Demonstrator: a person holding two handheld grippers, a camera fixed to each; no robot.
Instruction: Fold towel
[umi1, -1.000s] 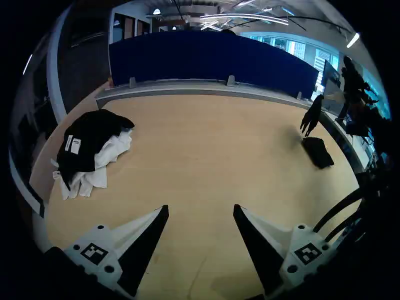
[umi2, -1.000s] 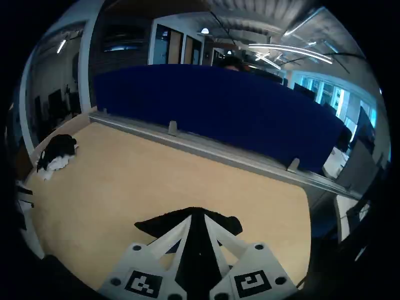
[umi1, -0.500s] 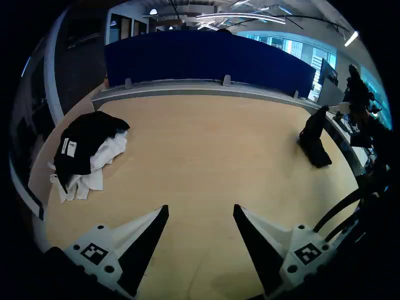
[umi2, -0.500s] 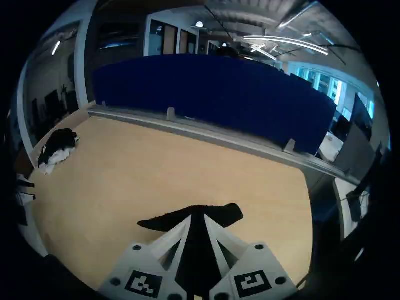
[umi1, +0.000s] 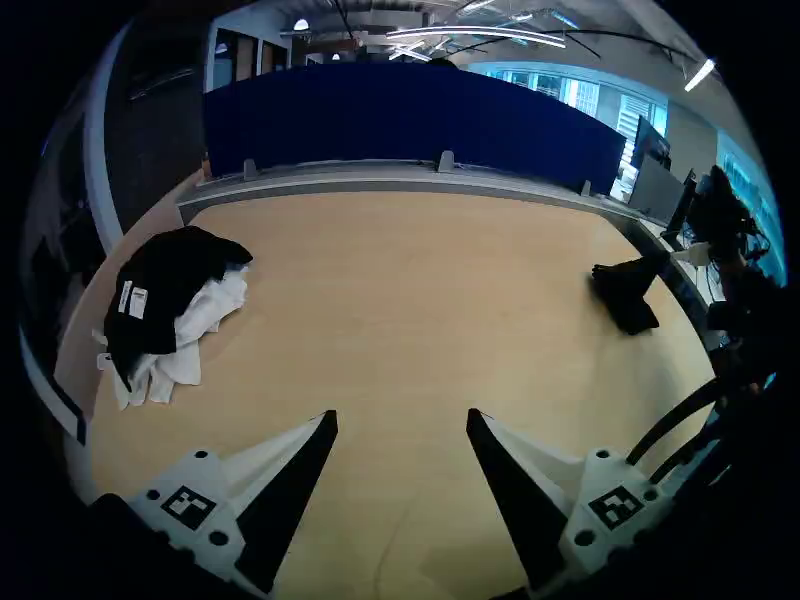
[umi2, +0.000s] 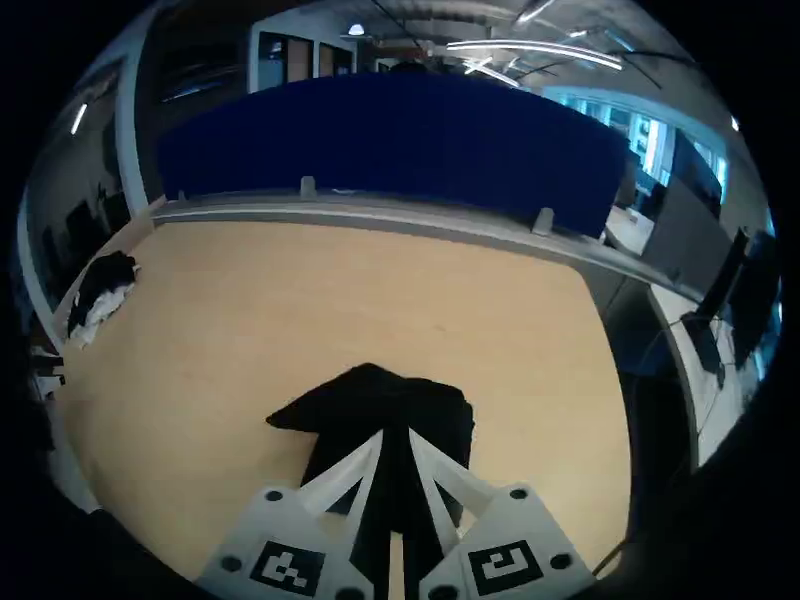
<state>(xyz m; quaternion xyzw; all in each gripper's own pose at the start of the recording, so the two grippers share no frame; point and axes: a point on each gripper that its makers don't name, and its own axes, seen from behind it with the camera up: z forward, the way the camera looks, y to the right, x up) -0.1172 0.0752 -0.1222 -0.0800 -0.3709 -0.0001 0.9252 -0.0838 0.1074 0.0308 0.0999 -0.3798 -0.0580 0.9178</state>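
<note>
Towel (umi2: 375, 395) sits lower middle, right gripper (umi2: 397, 438) jaws clamped on it; left gripper (umi1: 400, 420) jaws wide open, empty. Single pinch point, so it'll probably bunch up on the desk (umi2: 250, 300).
</note>
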